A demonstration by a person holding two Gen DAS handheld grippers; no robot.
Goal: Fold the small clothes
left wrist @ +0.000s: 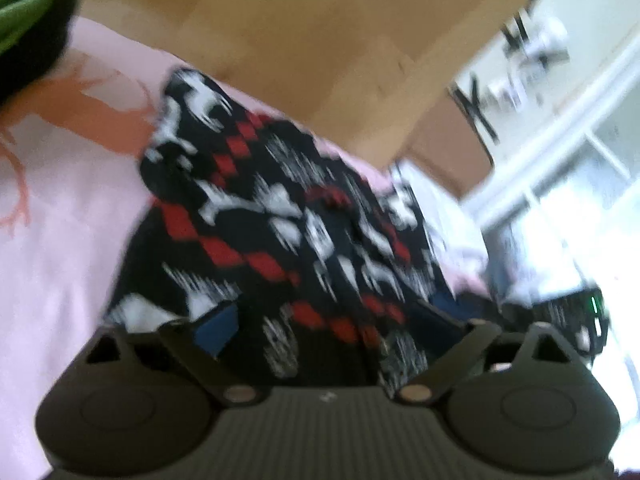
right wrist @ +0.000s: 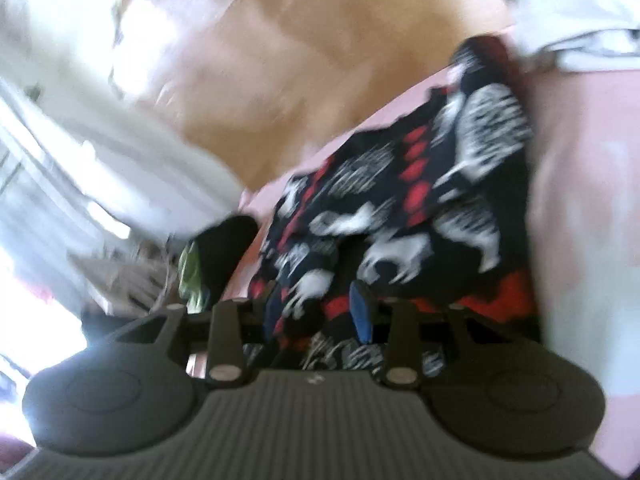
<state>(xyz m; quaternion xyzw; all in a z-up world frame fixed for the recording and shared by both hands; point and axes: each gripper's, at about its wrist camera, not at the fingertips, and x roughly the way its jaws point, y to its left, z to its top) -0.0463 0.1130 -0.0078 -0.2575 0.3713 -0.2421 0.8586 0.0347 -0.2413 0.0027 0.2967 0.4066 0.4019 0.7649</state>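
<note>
A small black garment with a white and red pattern (left wrist: 280,216) lies on a pink cloth (left wrist: 60,240) over a wooden table. My left gripper (left wrist: 332,316) has its blue pads wide apart, with the garment's near edge between them; it looks open. In the right wrist view the same garment (right wrist: 420,208) runs up from my right gripper (right wrist: 316,308). Its blue pads (right wrist: 360,312) stand close together with a bunch of the fabric between them. Both views are blurred.
The wooden table top (left wrist: 320,32) (right wrist: 280,60) extends beyond the pink cloth (right wrist: 580,200). A black and green item (left wrist: 32,20) lies at the far left; it also shows in the right wrist view (right wrist: 216,256). A white cloth (right wrist: 580,12) lies at the top right.
</note>
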